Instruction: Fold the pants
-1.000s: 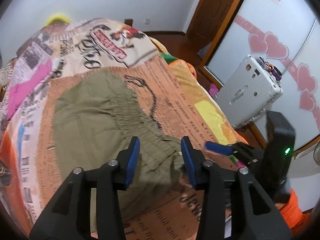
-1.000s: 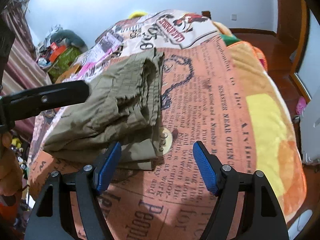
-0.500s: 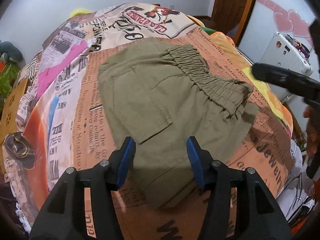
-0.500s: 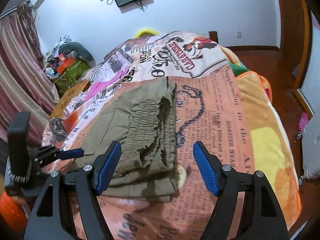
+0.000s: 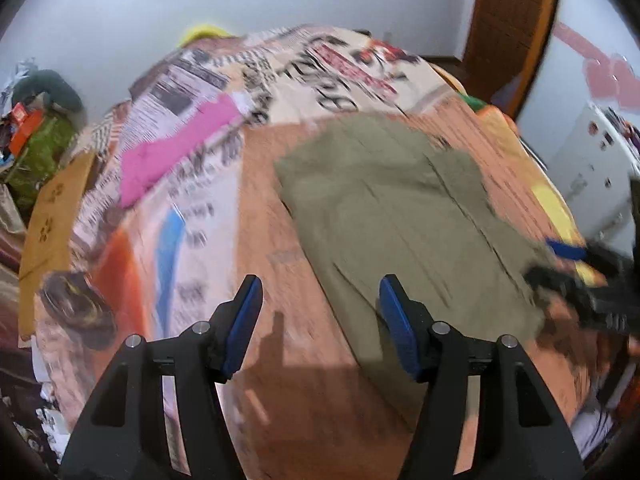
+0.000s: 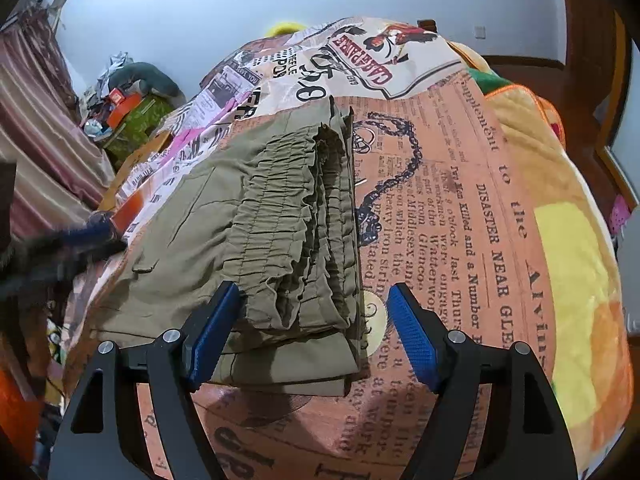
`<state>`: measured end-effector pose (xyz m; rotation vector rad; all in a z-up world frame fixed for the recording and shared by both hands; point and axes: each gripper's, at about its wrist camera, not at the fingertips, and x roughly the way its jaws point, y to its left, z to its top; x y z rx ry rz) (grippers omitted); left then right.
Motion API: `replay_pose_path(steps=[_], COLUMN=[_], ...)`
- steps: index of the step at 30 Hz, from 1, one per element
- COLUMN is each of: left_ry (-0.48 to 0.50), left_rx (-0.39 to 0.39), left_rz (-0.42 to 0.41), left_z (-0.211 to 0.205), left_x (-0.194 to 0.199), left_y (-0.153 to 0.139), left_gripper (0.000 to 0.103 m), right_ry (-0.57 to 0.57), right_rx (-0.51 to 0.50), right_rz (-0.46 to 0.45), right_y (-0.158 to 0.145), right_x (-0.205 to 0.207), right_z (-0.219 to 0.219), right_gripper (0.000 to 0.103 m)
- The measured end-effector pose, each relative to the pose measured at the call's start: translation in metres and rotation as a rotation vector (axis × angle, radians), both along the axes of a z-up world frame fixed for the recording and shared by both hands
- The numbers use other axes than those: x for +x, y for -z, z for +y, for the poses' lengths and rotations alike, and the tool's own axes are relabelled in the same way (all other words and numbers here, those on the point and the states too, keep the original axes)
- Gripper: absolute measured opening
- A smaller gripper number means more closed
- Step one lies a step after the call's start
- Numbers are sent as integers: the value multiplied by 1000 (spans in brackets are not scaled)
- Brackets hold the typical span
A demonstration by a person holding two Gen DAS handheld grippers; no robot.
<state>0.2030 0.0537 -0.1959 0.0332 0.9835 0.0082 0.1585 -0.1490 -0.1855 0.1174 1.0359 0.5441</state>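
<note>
The olive-green pants lie folded into a thick stack on the newspaper-print bedspread, gathered elastic waistband on top facing me. My right gripper is open and empty, its jaws hovering over the near waistband end of the stack. In the blurred left wrist view the pants lie to the right. My left gripper is open and empty above the near left edge of the pants. The right gripper shows blurred at the pants' right end. The left gripper shows blurred at the left.
A pink cloth lies on the bedspread at the far left. A cluttered green box and a curtain stand left of the bed. A white case and wooden door are on the right.
My left gripper has swung left and back from the pants, its view now blurred by motion. My right gripper has moved closer over the waistband end. Both stay open.
</note>
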Motion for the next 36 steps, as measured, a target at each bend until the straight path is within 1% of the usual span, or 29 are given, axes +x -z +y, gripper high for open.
replay_pose_path(steps=[1, 4, 7, 8, 10, 11, 12, 15, 17, 18, 19, 25, 30, 33, 36], left_ry=[-5, -19, -24, -25, -25, -27, -36, -41, -41, -43, -47, -35, -62, -98, -107], left_rx=[2, 27, 60, 65, 55, 53, 57, 71, 79, 92, 113, 123, 107, 78, 83], left_rz=[-7, -6, 25, 41, 91, 112, 148, 206, 231, 224, 198, 189, 187, 187, 169], left_z=[5, 17, 27, 29, 34, 33, 34, 33, 33, 33, 33, 37, 46, 50, 47], left_x=[8, 40, 81, 92, 115, 121, 134, 155, 162, 163, 161, 142, 115, 93, 70], left_y=[-2, -2, 9, 15, 30, 36, 48, 75, 88, 93, 94, 92, 86, 80, 72], left_gripper=[64, 66, 70, 70, 76, 76, 76, 76, 83, 90, 96, 97, 97, 97, 97], right_ry=[0, 6, 7, 7, 5, 5, 5, 8, 10, 12, 13, 19, 38, 53, 67], right_rx=[-2, 8, 12, 12, 10, 10, 10, 8, 11, 10, 8, -14, -62, -56, -56], right_rz=[-2, 5, 7, 7, 7, 7, 8, 9, 13, 14, 13, 1, -43, -52, -64], right_y=[0, 1, 2, 1, 1, 1, 1, 1, 1, 1, 0, -6, -16, -22, -27], right_x=[-1, 0, 0, 0, 1, 1, 1, 2, 2, 2, 3, 3, -1, -4, -7], right_z=[0, -2, -3, -3, -3, -3, -3, -4, -4, -4, -4, -4, -6, -13, -18], right_gripper=[74, 74, 74, 74, 74, 74, 74, 75, 75, 75, 75, 75, 75, 75, 75])
